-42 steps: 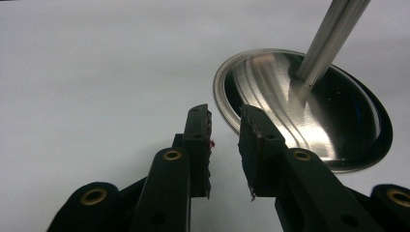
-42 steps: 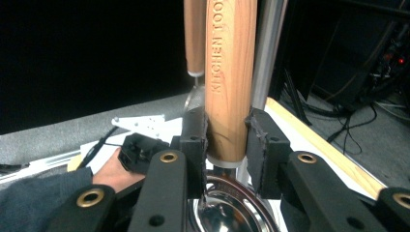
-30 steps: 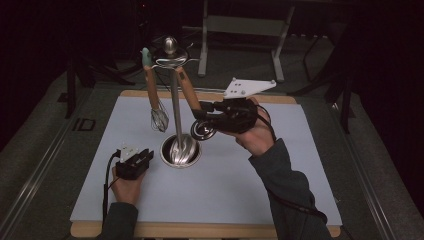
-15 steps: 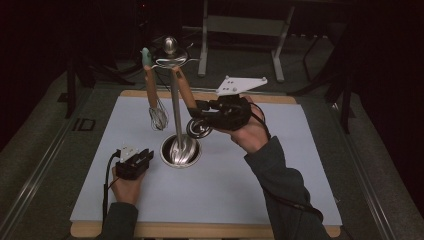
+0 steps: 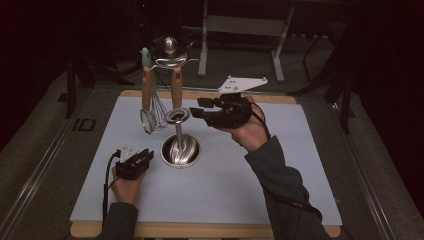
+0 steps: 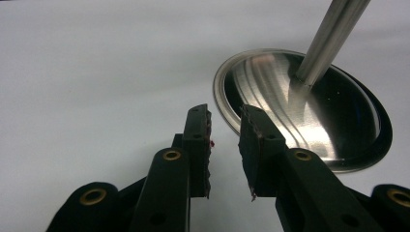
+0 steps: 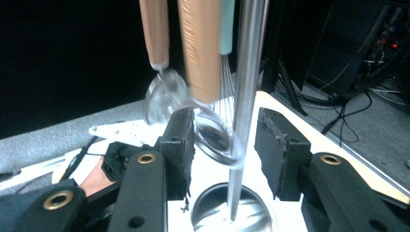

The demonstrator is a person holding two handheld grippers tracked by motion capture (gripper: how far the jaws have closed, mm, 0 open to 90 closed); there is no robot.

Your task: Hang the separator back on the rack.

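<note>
A wooden-handled ladle (image 5: 177,100) hangs upright from the top ring of a steel utensil stand (image 5: 180,150) just left of the frame's centre, its round shiny bowl low beside the pole. The stand's thin pole rises from a round polished base on the pale mat, with a whisk (image 5: 159,107) and strainer (image 5: 147,107) hanging at its left.
</note>
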